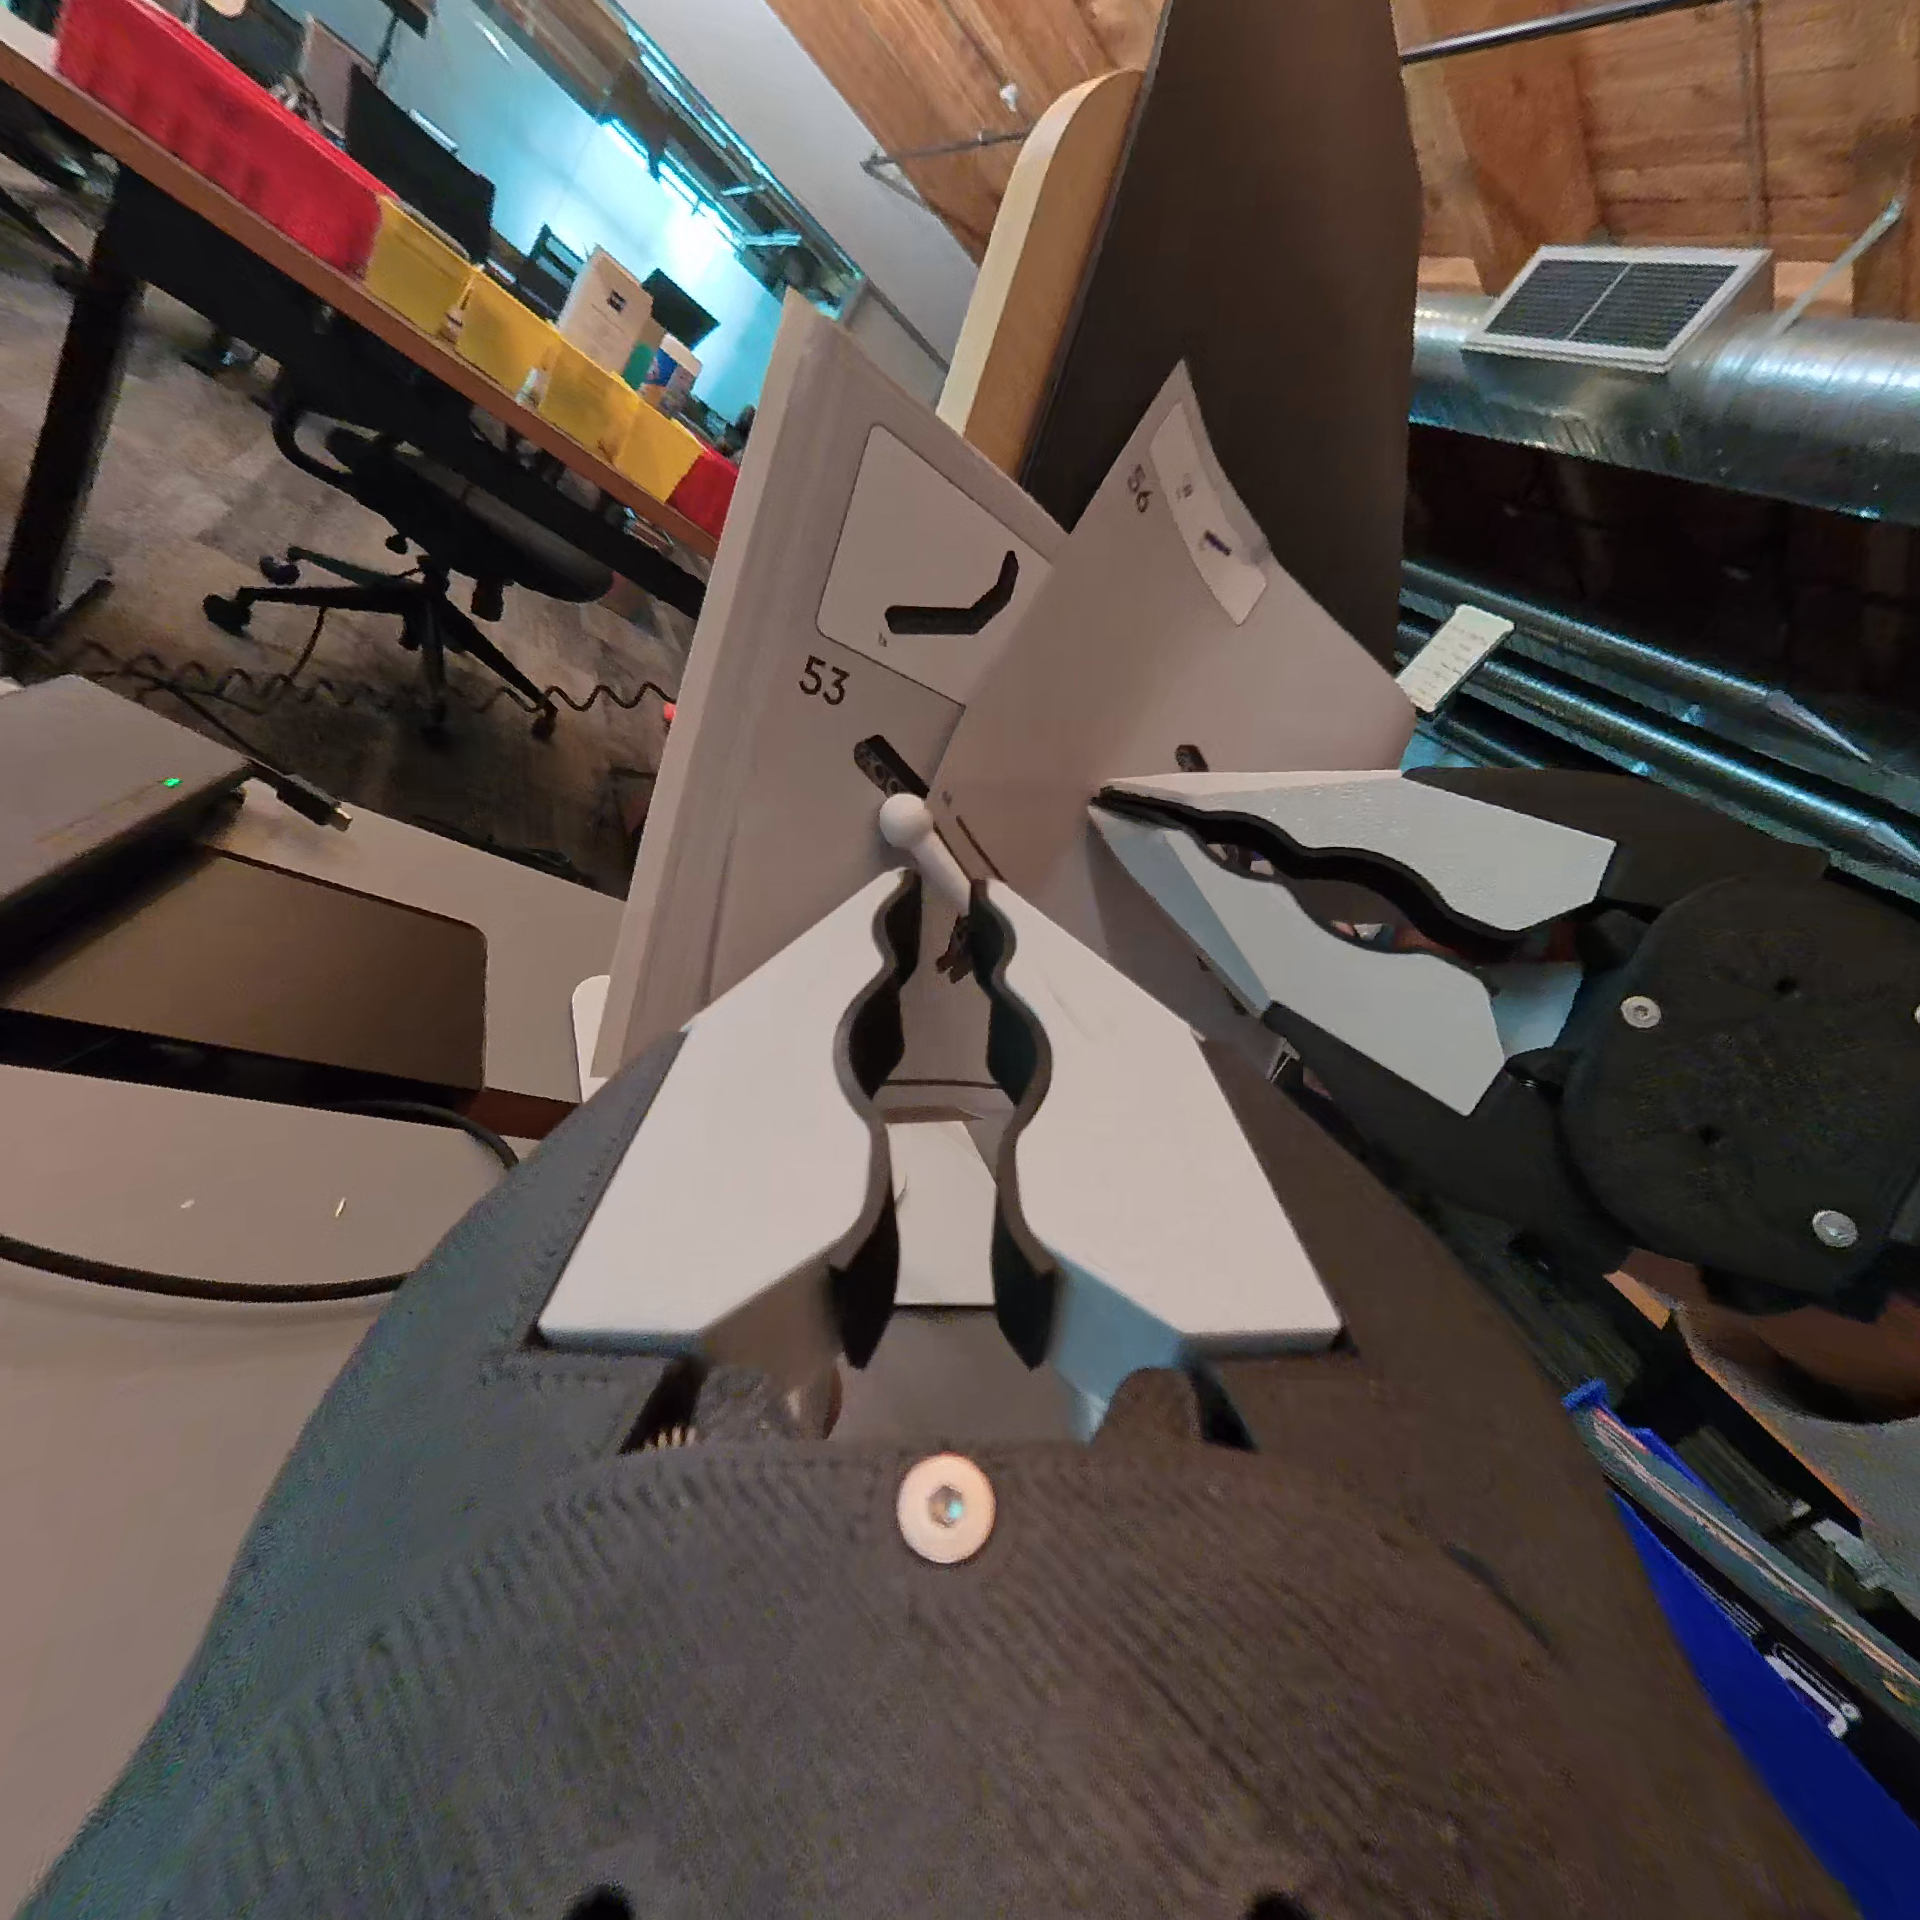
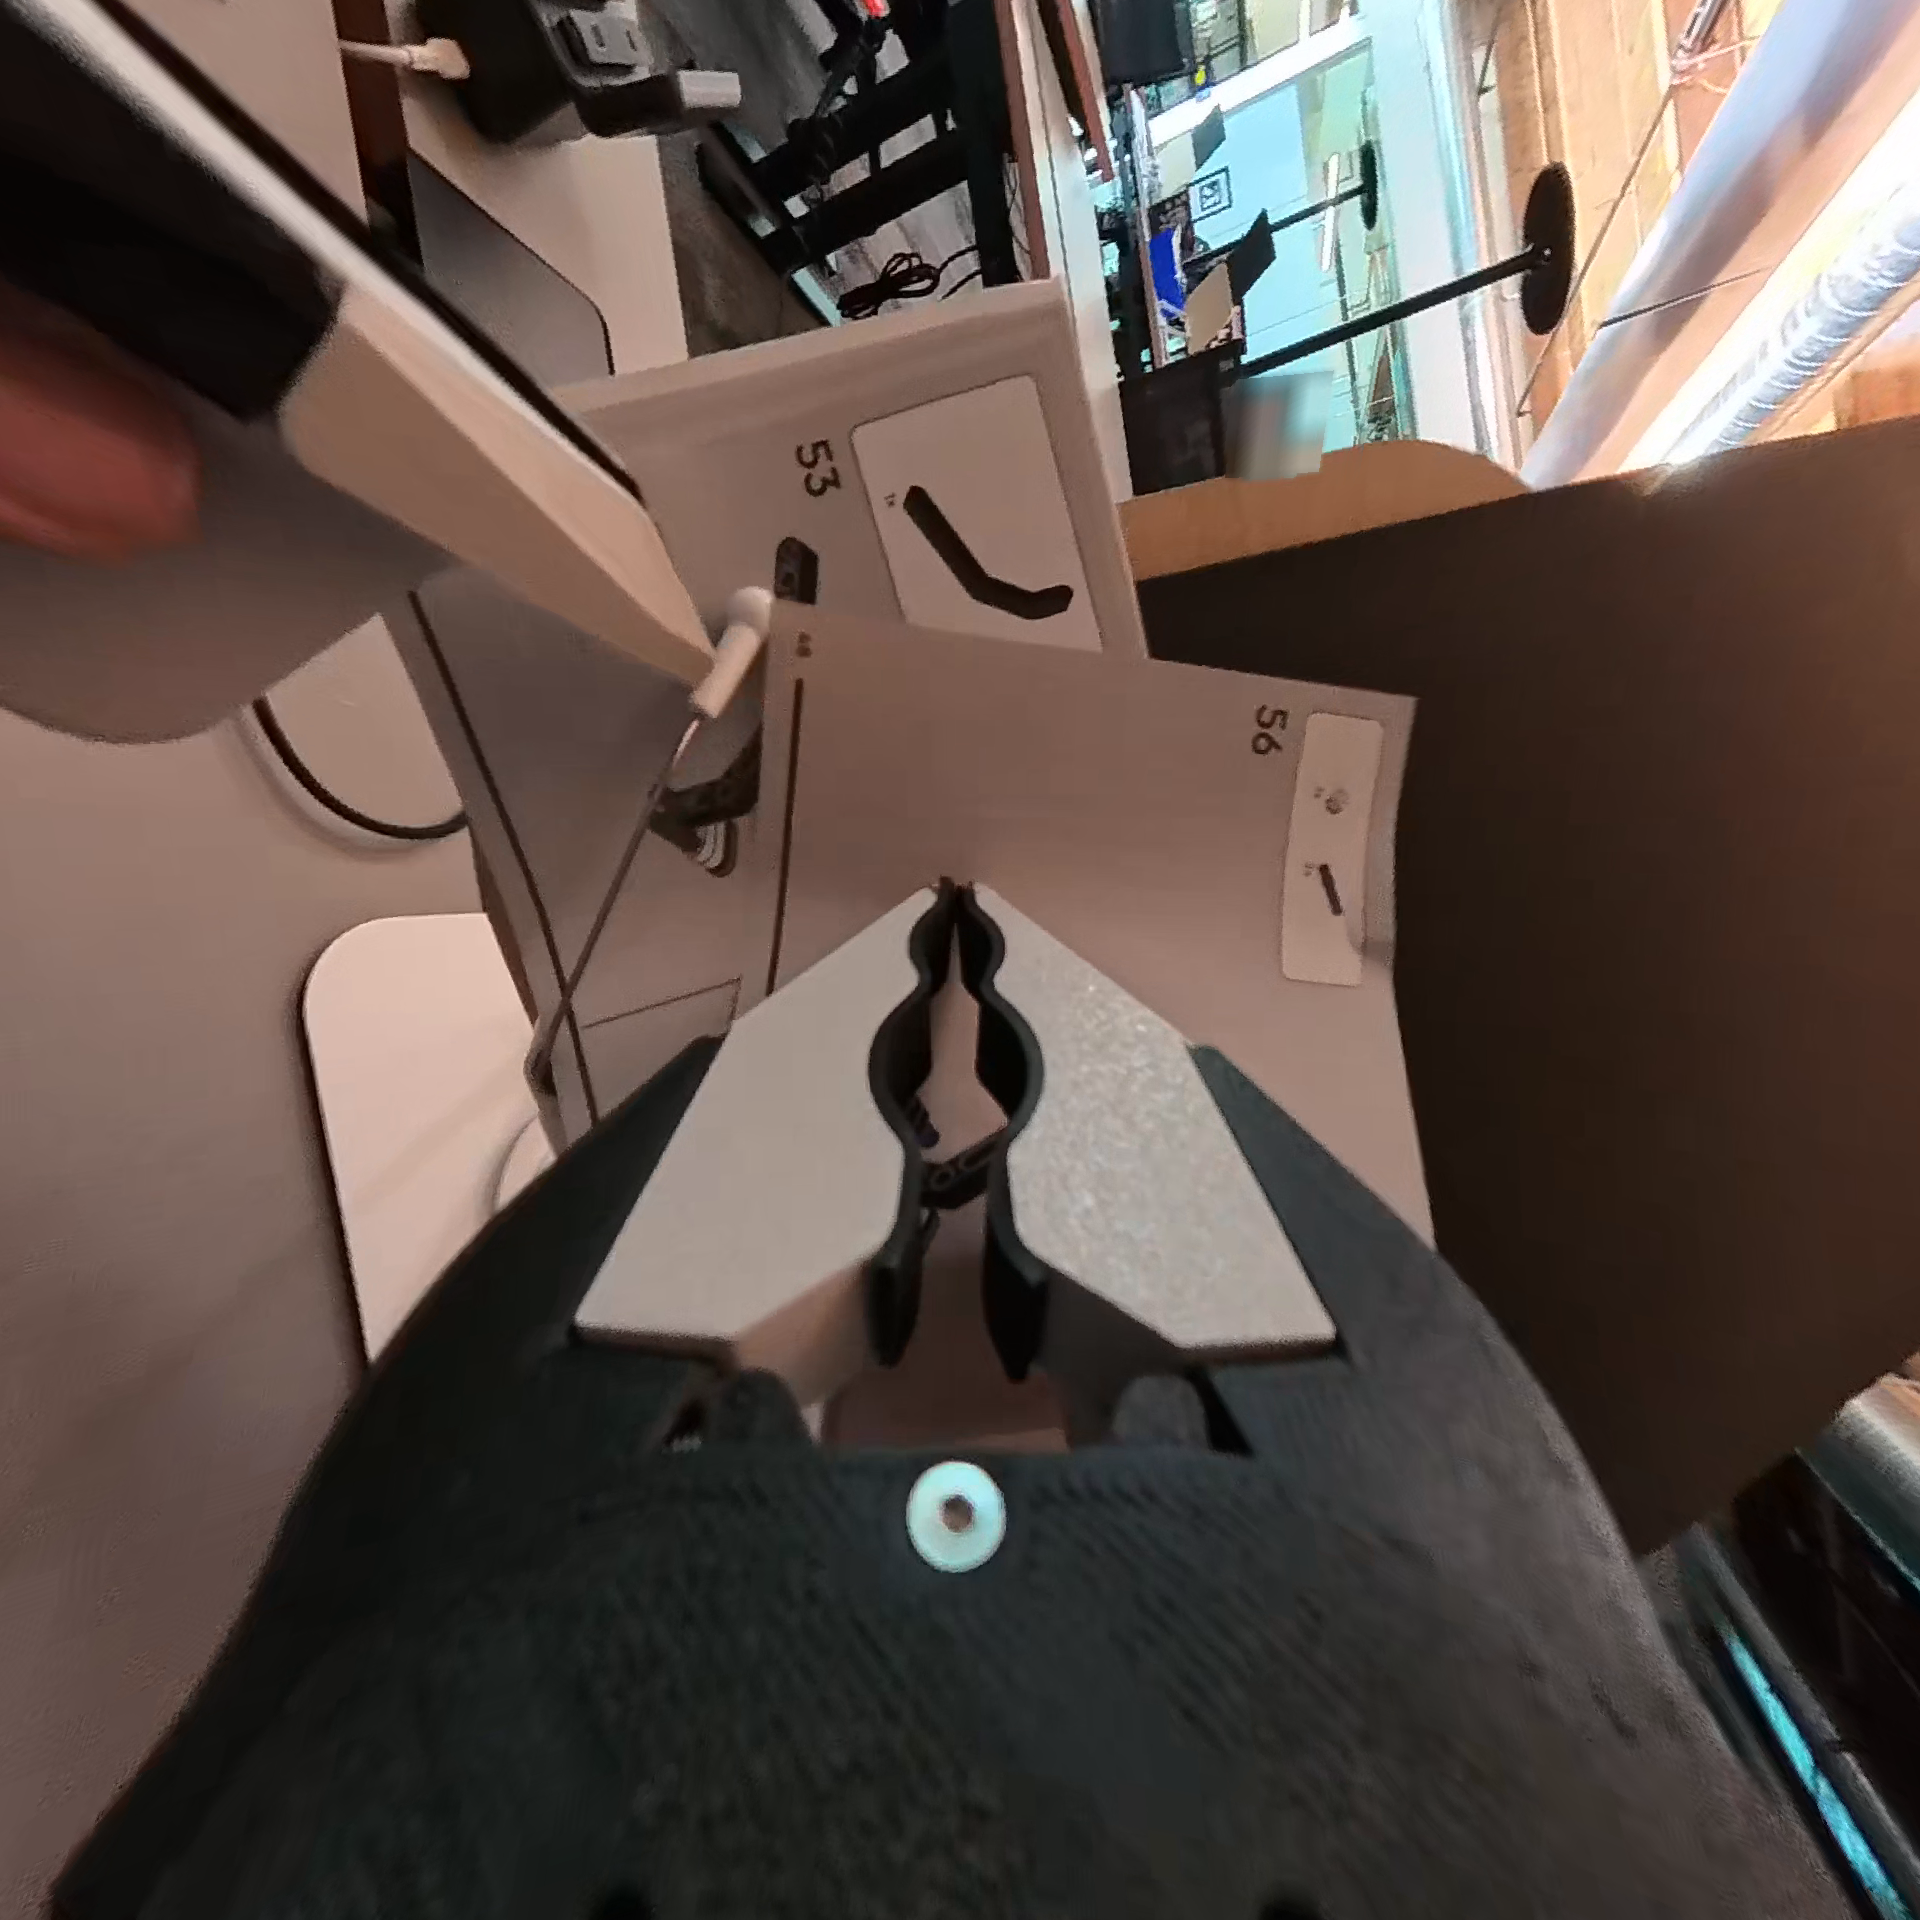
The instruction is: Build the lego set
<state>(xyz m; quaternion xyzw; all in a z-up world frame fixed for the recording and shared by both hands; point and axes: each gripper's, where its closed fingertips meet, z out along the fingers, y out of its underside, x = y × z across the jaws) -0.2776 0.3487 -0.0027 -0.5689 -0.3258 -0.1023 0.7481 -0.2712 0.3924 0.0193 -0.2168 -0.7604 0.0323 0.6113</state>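
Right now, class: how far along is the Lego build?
Done: the booklet stands open partway through, so earlier steps seem passed, though no model shows. In hand: the right gripper pinches a page lifted off the booklet, and the left gripper grips the white clip. Left: probably settle the page, release the clip, then build. No bricks are in view.

The right gripper (image 2: 958, 894) is seen with its tips pressed together on the lower edge of a loose page (image 2: 1091, 790) of the instruction booklet (image 2: 935, 416). At upper left, the left gripper (image 2: 717, 634) is shown touching a white pin (image 2: 736, 649) beside the page's corner
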